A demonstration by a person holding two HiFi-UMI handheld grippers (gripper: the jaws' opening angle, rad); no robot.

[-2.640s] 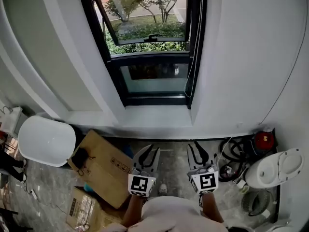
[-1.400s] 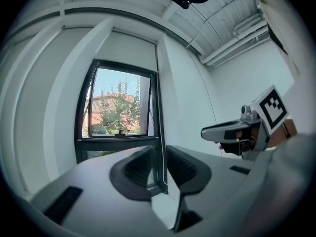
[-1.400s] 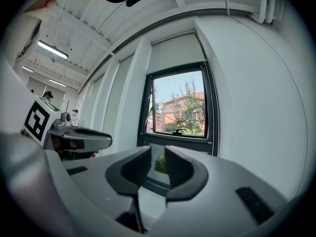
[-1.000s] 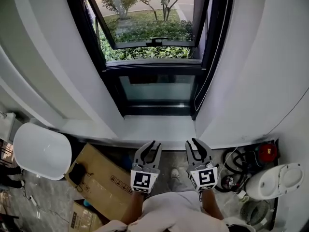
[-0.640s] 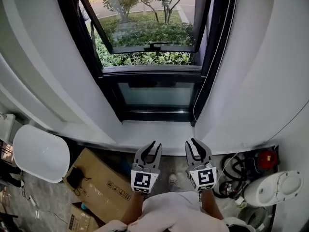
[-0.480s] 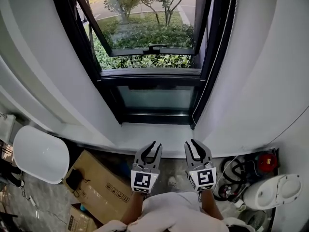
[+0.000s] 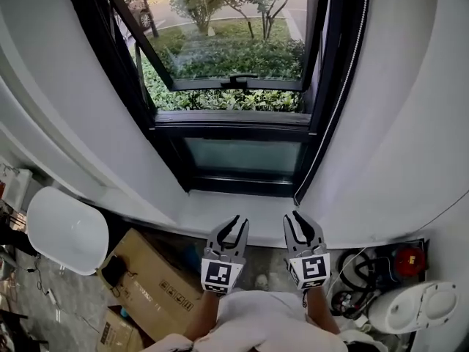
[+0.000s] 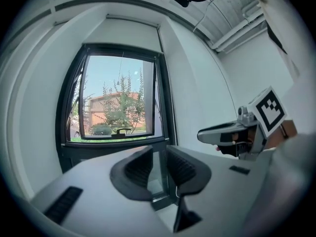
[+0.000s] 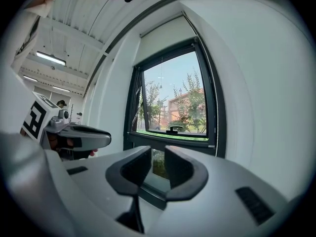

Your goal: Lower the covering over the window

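Head view: left gripper and right gripper hover side by side by the windowsill's near edge, both jaws apart and empty. The blind sits raised at the window's top edge, and its cord hangs along the right frame.

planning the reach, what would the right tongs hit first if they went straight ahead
Most likely the black-framed window's lower fixed glass pane, which shows between the open right tongs; nothing appears in the gap before it, though depth is hard to judge.
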